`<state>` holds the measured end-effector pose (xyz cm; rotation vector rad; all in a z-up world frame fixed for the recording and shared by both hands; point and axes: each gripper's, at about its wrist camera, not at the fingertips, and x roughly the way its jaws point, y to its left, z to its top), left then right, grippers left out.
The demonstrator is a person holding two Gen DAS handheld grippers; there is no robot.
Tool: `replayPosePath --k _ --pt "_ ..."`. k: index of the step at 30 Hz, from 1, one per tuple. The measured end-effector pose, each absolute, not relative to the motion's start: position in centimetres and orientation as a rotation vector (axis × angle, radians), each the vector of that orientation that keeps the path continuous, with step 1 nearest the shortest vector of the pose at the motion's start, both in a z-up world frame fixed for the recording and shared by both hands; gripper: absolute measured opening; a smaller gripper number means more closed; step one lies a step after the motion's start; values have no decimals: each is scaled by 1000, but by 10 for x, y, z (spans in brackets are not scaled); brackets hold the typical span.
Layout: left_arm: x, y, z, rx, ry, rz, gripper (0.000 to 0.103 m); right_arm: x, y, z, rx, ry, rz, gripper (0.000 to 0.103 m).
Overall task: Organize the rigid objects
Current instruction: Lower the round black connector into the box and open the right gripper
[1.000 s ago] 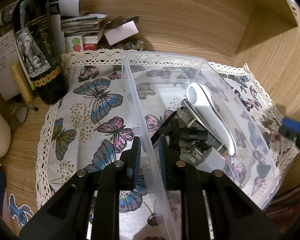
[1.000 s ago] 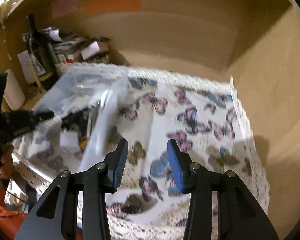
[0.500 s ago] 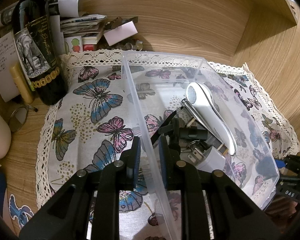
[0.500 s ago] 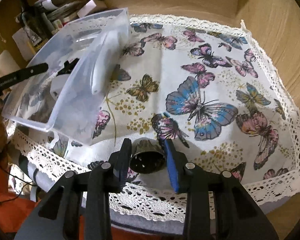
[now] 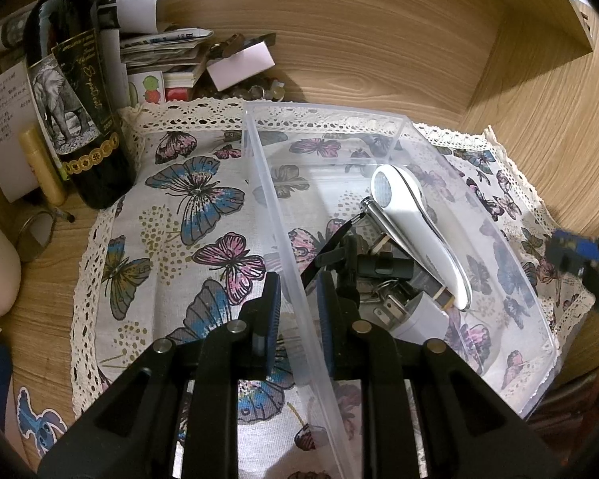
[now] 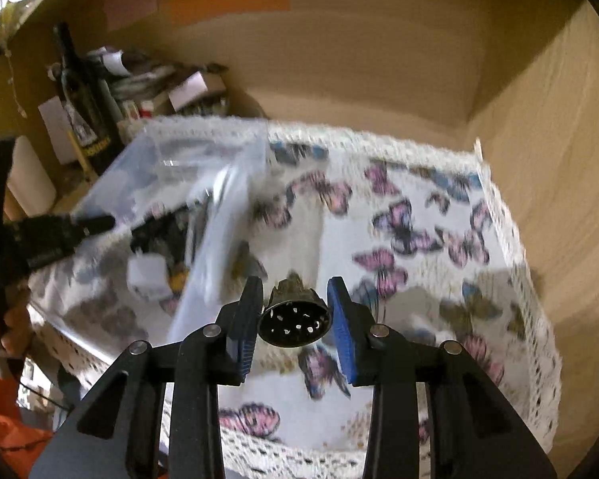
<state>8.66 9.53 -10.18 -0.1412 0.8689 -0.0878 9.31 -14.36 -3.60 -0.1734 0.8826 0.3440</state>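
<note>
The left hand-held gripper (image 5: 297, 307) points toward 12 o'clock, its blue-padded fingers narrowly parted, one on each side of a thin clear wall. The right hand-held gripper (image 6: 295, 319) is raised, fingers clamped on a small dark cap

wooden shelf (image 5: 40, 279); butterfly cloth (image 5: 171, 215); wine bottle (image 5: 76, 92); paper stack (image 5: 163, 48)

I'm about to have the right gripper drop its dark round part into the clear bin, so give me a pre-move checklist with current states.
1. Dark round part sits between the right gripper fingers: ok.
2. Firm grip on it: cannot tell, small gaps show.
3. Left gripper straddles the clear bin wall: ok.
4. Free floor space in the bin beyond the white handle: ok.
5. Right wrist view sharp enough to aim: not ok, blurred.
</note>
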Motion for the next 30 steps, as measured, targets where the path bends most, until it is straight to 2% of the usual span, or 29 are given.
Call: replayPosePath --k 12,25,28,30 --pt "86 95 -102 -149 865 -89 19 120 -85 -26 -223 821 507 31" --pt "85 95 -102 -147 865 -89 19 149 -32 -67 -282 964 608 31" --pt "86 95 -102 -141 866 -88 19 152 -33 -68 -259 974 601 35" --pt "86 95 -102 -138 870 -85 19 151 -36 -65 -241 964 608 43"
